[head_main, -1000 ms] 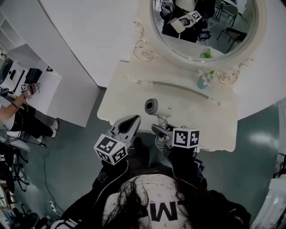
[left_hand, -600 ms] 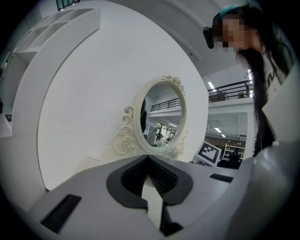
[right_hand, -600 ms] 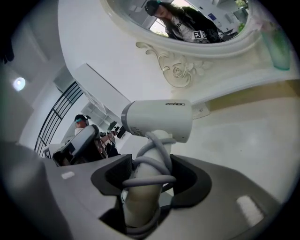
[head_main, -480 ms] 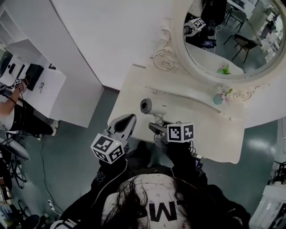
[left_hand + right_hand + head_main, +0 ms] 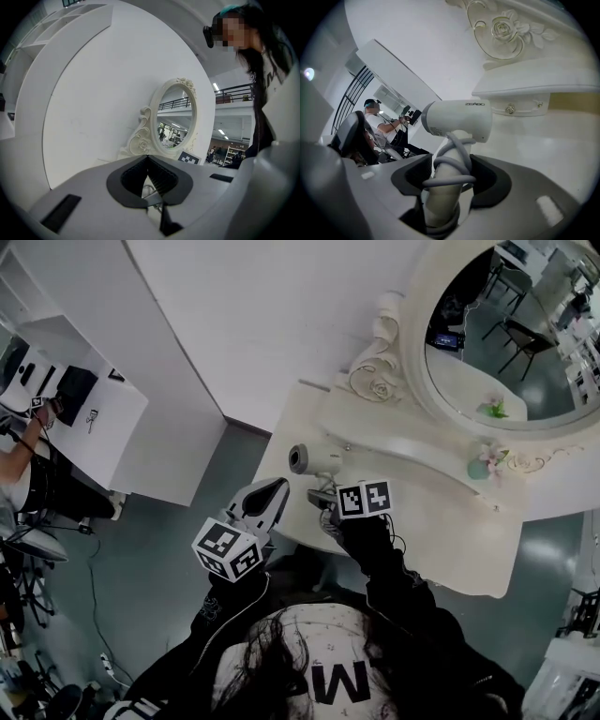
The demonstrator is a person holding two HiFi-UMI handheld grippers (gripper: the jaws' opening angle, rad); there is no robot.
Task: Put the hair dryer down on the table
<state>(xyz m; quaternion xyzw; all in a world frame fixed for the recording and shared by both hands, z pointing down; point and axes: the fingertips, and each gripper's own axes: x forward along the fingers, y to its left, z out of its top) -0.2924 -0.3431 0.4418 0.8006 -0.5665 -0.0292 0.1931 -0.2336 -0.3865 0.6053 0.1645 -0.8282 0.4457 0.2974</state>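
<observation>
White plastic, the hair dryer (image 5: 461, 121) stands upright in the right gripper (image 5: 449, 180). The jaws are clamped on its handle, over the grey cord (image 5: 452, 165) wound round it. Within the last second the person has carried it from above the front edge of the cream worktop (image 5: 441, 521) to over the left end. It is now closer to the carved foot of the mirror (image 5: 506, 343), and the nozzle points off the left edge. The grip has not eased. The left gripper (image 5: 267, 498) has drifted along with it and hangs just off the front-left corner, jaws together on nothing. The dryer looks to be over a bare spot fit for setting down, though I cannot tell whether it touches the surface yet. Lowering and release appear to remain.
</observation>
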